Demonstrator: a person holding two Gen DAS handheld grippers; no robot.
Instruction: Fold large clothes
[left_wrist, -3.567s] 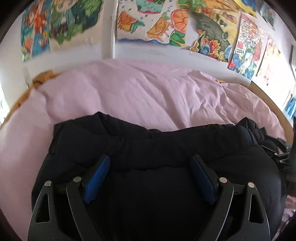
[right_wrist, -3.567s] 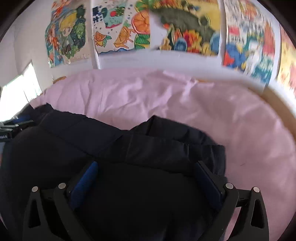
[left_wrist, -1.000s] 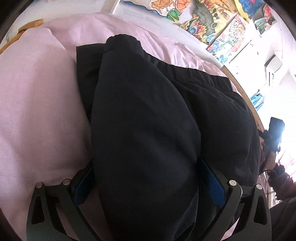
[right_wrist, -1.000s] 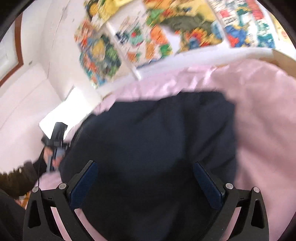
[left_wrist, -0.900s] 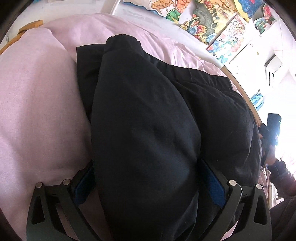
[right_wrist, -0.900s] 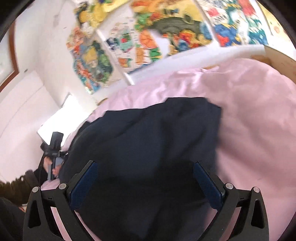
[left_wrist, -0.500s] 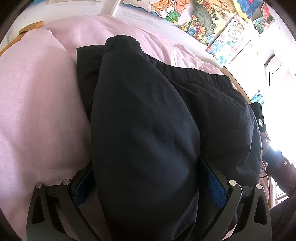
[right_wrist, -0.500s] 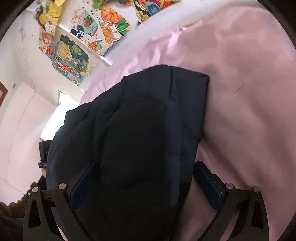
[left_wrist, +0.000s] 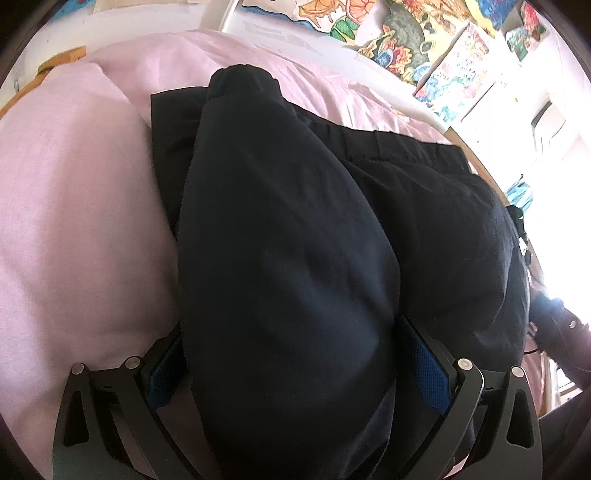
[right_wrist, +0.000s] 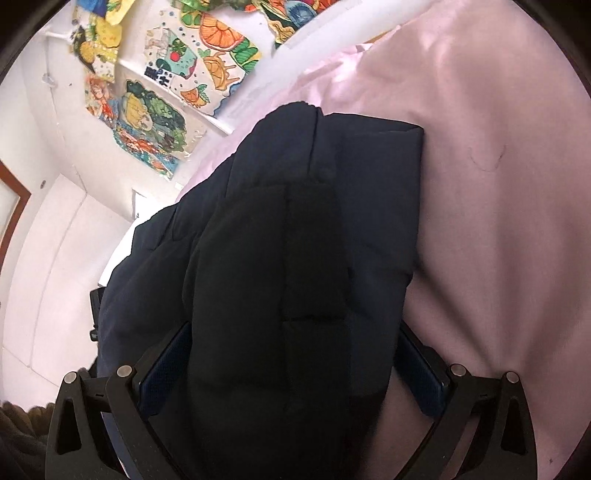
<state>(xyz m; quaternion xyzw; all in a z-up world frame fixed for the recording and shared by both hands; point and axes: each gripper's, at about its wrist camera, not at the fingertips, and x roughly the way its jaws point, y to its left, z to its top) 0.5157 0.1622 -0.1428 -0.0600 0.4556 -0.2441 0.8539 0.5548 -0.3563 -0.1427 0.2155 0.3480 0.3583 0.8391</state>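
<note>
I hold a dark padded jacket (left_wrist: 288, 258) with both grippers, and my judgement is that the step in hand is carrying a folded side over the body of the garment on the pink bedsheet (left_wrist: 74, 221).

Procedure for the fold, as I judge it:
1. Keep both grips at an even height so the lifted fabric does not twist.
2. Bring the held edge across until it lines up with the far edge already lying flat, then lower it before letting go.
3. Padded fabric springs back; press the layer down onto the one beneath before I release.

Left gripper (left_wrist: 295, 373): the jaws stand wide apart with a thick bulge of jacket filling the whole gap and covering most of the blue pads (left_wrist: 428, 373). The fabric runs forward from the jaws to a rounded end near the head of the bed. Whether the jaws press the fabric or merely straddle it, I cannot tell.

Right gripper (right_wrist: 288, 369): same arrangement. The quilted fabric (right_wrist: 295, 258) fills the space between the fingers and extends forward to a squared corner lying on the sheet. Grip pressure cannot be read here either.

The rest of the jacket lies on the bed between the two grippers. Colourful posters (right_wrist: 155, 110) cover the wall beyond.
</note>
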